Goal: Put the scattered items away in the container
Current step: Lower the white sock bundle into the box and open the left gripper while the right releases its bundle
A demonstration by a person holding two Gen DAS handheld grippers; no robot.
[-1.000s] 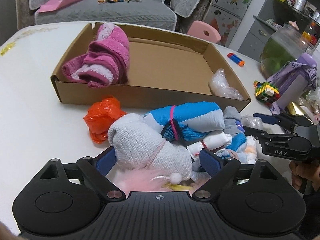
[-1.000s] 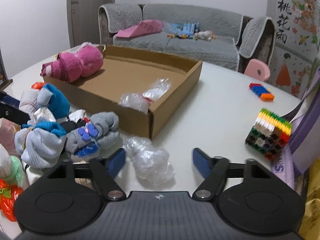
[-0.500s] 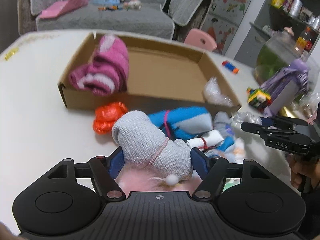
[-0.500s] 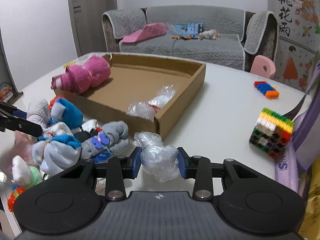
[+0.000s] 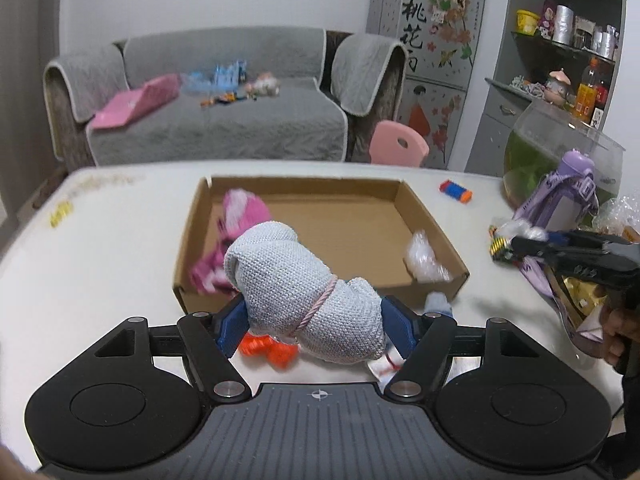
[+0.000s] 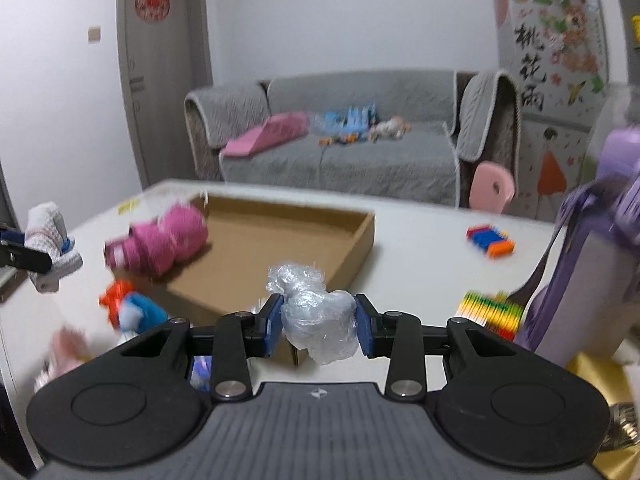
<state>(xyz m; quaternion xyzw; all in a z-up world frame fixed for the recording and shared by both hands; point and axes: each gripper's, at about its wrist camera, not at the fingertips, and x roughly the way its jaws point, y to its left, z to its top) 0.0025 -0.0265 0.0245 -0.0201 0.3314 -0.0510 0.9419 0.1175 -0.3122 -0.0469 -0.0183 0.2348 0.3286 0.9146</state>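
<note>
Left tool (image 5: 312, 326) clamped on grey sock bundle (image 5: 304, 292), right tool (image 6: 318, 322) on crinkly plastic wad (image 6: 316, 316); either may slip short of the cardboard box (image 5: 320, 220).

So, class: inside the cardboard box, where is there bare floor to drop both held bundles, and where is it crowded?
The cardboard box is bare across its middle and back, between the pink towel roll by its left wall and the crumpled plastic bag in its near right corner. Those two edges are taken. The grey knit bundle and clear plastic wad would fit centrally.
</note>
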